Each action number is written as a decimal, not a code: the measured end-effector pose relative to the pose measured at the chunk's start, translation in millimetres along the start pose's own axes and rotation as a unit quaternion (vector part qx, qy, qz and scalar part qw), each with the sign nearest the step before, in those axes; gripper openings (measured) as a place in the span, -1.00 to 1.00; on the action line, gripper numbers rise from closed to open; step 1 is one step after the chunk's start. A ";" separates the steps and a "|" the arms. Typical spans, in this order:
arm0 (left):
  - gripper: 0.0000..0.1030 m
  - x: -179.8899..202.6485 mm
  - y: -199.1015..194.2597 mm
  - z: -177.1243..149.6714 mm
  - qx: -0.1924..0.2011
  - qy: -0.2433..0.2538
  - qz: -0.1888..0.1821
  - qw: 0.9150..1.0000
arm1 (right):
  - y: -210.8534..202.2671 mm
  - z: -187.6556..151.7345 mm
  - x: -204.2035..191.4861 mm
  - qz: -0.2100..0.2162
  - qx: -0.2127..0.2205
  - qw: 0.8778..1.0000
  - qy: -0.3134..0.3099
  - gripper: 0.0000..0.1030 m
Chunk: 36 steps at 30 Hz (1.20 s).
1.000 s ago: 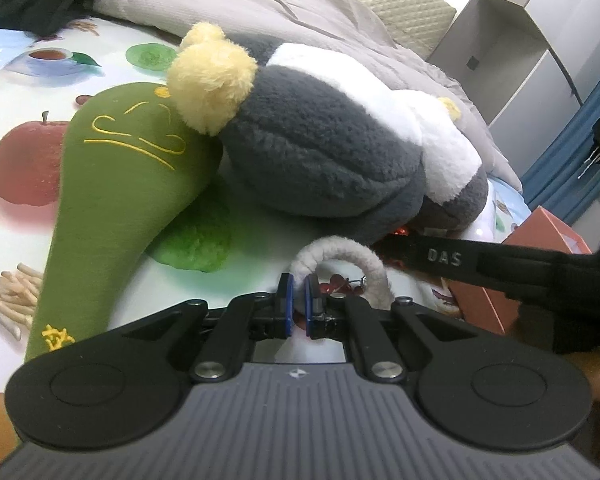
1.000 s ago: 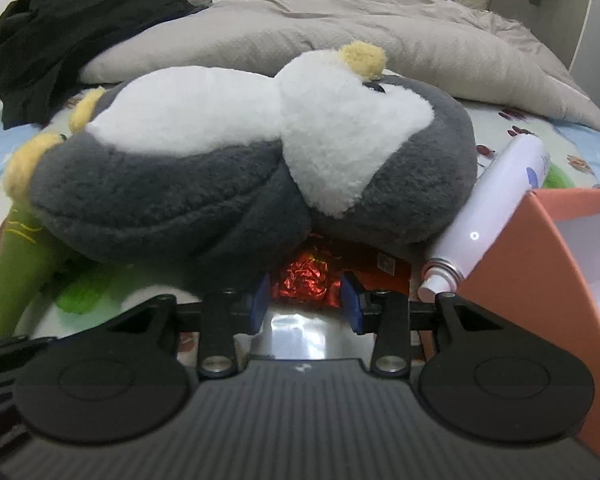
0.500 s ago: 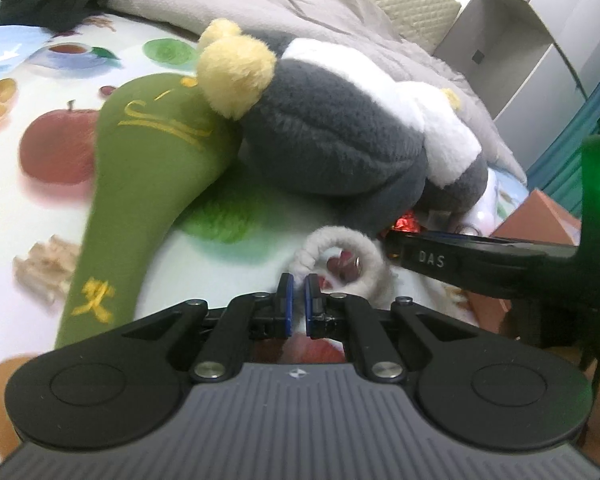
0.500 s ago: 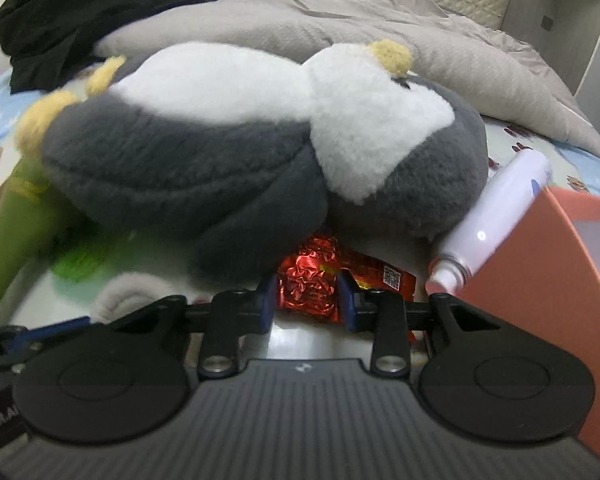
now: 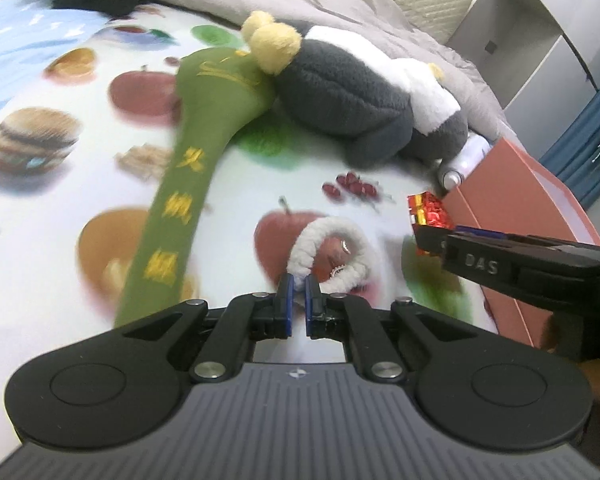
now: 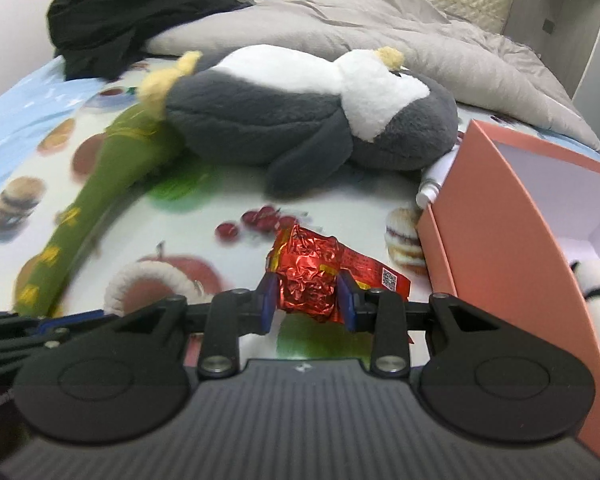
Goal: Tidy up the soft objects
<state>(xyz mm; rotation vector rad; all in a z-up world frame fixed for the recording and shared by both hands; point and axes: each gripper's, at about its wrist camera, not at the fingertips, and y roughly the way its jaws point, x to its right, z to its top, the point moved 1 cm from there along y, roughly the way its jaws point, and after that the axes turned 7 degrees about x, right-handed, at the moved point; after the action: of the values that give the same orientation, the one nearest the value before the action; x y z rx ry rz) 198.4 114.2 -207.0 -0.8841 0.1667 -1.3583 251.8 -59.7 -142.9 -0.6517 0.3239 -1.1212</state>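
My left gripper [image 5: 298, 286] is shut on a fuzzy white ring [image 5: 332, 250], which hangs over the fruit-print bedsheet [image 5: 60, 208]. My right gripper [image 6: 307, 294] is shut on a crinkled red foil snack packet [image 6: 310, 276]; the same packet [image 5: 428, 210] shows at the right gripper's tips in the left wrist view. A grey and white plush penguin [image 6: 300, 112] lies further back on the bed, its yellow feet resting on a long green plush [image 6: 100, 200]. The white ring [image 6: 148, 280] also appears low on the left in the right wrist view.
An open salmon-pink box [image 6: 512, 240] stands at the right with a white fuzzy item inside. A white spray bottle [image 6: 436, 184] is wedged between box and penguin. A grey quilt [image 6: 380, 28], black clothes [image 6: 128, 12] and a yellow pillow lie at the back.
Both grippers have drawn back from the penguin and risen a little, carrying the white ring and the red packet out from beside it. The right jaws narrowed onto the packet.
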 end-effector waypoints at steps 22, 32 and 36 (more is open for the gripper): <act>-0.10 11.7 -63.0 -45.4 -0.064 0.084 0.008 0.994 | -84.3 -83.3 4.6 0.065 -0.051 0.996 0.021 0.00; 0.14 20.8 -64.7 -51.5 -0.067 0.167 0.011 0.984 | -90.5 -99.6 14.4 0.065 -0.020 0.995 0.068 0.11; 0.24 27.2 -65.3 -46.9 -0.052 0.208 0.008 0.977 | -91.6 -96.9 16.1 0.073 0.002 0.994 0.079 0.11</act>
<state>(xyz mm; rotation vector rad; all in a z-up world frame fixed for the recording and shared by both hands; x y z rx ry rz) 127.6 71.8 -187.3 -0.6717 0.5696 -1.5168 138.7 -130.5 -158.7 -0.5271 0.4979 -1.0341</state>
